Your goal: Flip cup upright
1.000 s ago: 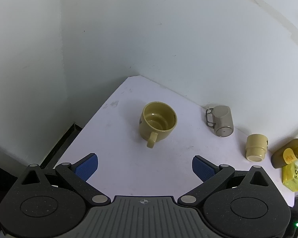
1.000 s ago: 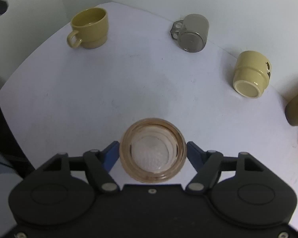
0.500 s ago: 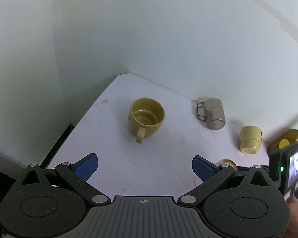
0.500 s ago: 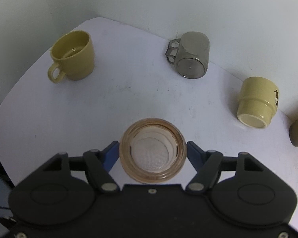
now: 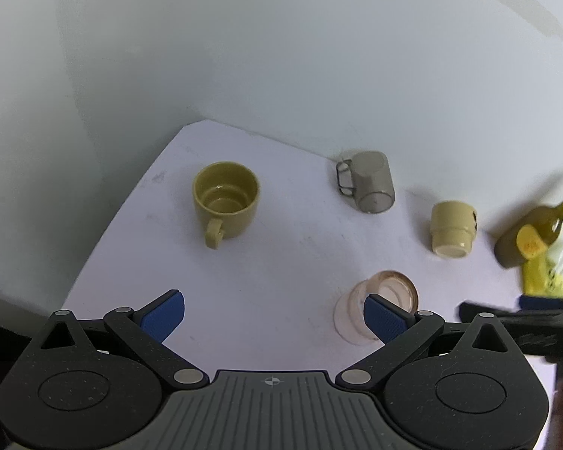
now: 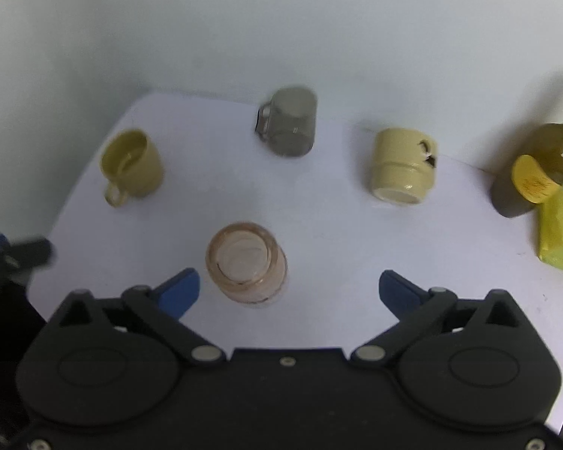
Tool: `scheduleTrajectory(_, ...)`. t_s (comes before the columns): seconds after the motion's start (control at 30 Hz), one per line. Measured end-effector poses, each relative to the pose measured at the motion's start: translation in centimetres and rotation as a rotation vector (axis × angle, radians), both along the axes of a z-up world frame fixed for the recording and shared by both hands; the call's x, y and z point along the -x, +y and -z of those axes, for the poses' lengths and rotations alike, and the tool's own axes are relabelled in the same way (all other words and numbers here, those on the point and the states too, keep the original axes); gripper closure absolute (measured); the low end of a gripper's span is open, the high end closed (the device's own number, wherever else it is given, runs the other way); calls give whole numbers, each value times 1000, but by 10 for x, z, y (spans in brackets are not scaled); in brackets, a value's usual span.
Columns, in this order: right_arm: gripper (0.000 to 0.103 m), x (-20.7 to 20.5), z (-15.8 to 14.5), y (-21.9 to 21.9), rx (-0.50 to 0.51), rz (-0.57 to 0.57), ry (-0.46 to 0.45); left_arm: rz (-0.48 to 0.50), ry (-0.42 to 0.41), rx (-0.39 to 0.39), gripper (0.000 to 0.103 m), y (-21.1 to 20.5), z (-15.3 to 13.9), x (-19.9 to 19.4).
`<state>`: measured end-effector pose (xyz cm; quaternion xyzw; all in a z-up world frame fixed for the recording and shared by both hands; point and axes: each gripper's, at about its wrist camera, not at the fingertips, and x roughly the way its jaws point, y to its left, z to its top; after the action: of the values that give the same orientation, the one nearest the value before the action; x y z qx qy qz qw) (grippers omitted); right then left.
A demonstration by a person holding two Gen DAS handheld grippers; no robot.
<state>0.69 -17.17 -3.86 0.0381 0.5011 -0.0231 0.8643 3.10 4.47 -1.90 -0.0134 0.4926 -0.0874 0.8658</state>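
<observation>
A clear pinkish glass cup (image 6: 247, 262) stands on the white table (image 6: 319, 225), free, just ahead of my right gripper (image 6: 289, 288), nearer its left finger; the gripper is open and empty. The cup also shows in the left wrist view (image 5: 379, 302), partly behind the right finger of my left gripper (image 5: 274, 317), which is open and empty. An olive mug (image 5: 225, 197) stands upright at the back left. A grey mug (image 5: 369, 182) and a cream cup (image 5: 452, 228) rest bottom up near the wall.
An olive-green bottle (image 6: 536, 172) and a yellow packet (image 6: 561, 232) sit at the right edge of the table. White walls close the back and left. The table's left edge drops off beside the olive mug (image 6: 131, 165).
My right gripper has opened and let go of the glass cup, then drawn back and up. The cup now stands on the table. My left gripper has risen and pulled back.
</observation>
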Motion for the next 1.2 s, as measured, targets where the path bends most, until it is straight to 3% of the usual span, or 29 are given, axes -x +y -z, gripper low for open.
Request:
scheduleTrajectory(0.33, 0, 32, -11, -1, 33, 0, 44, -8, 132, -54, 0, -35, 0, 14)
scheduleTrajectory(0.5, 0, 33, -14, -9, 56, -2, 43, -7, 129, -96, 0, -50, 2, 30)
scheduleTrajectory(1.2, 1, 32, -13, -15, 56, -55, 54, -57, 138, -118, 0, -62, 6, 34)
